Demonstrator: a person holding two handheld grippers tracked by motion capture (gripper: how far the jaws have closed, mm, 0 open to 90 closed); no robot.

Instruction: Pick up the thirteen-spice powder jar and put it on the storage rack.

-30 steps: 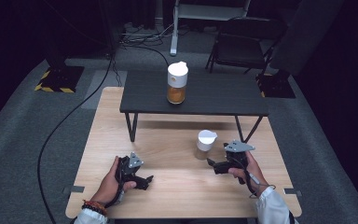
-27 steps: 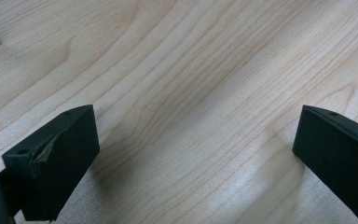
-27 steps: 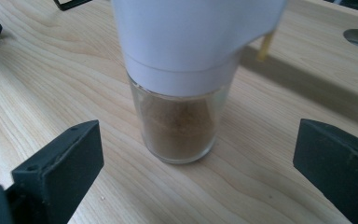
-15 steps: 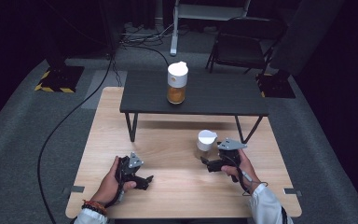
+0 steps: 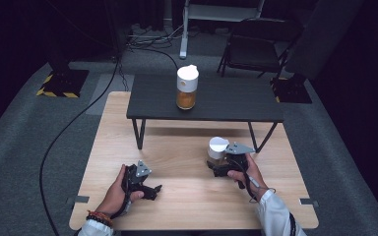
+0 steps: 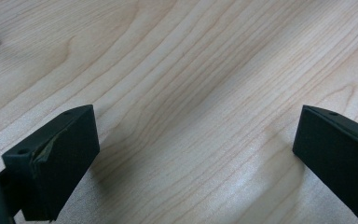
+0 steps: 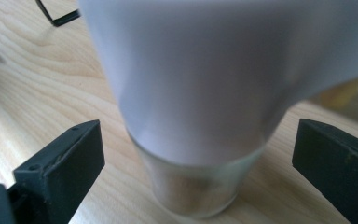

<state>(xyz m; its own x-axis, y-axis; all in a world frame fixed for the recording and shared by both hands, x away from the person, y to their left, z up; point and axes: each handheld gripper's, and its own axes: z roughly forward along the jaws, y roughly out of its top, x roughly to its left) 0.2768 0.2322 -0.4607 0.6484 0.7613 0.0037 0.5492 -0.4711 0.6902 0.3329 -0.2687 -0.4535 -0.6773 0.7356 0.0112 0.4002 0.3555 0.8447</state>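
Note:
A small glass jar with a white cap (image 5: pixel 217 149) stands on the wooden table (image 5: pixel 177 147), right of centre. My right gripper (image 5: pixel 215 166) is open around it, and the jar (image 7: pixel 200 107) sits close between the two spread jaws without either touching it. A second, taller jar with a white cap and amber contents (image 5: pixel 186 87) stands on the low black table (image 5: pixel 236 101) at the back. My left gripper (image 5: pixel 152 191) rests low over the wood near the front left, open, with bare wood (image 6: pixel 200 116) between its jaws.
The black table's thin legs (image 5: pixel 139 133) stand on the wooden top behind both grippers. A black cable (image 5: pixel 69 128) runs over the grey carpet at the left. A dark folding chair (image 5: pixel 256 46) stands beyond the tables.
My right gripper has moved left and forward to the small jar, which now stands between its jaws. The left gripper has stayed in place.

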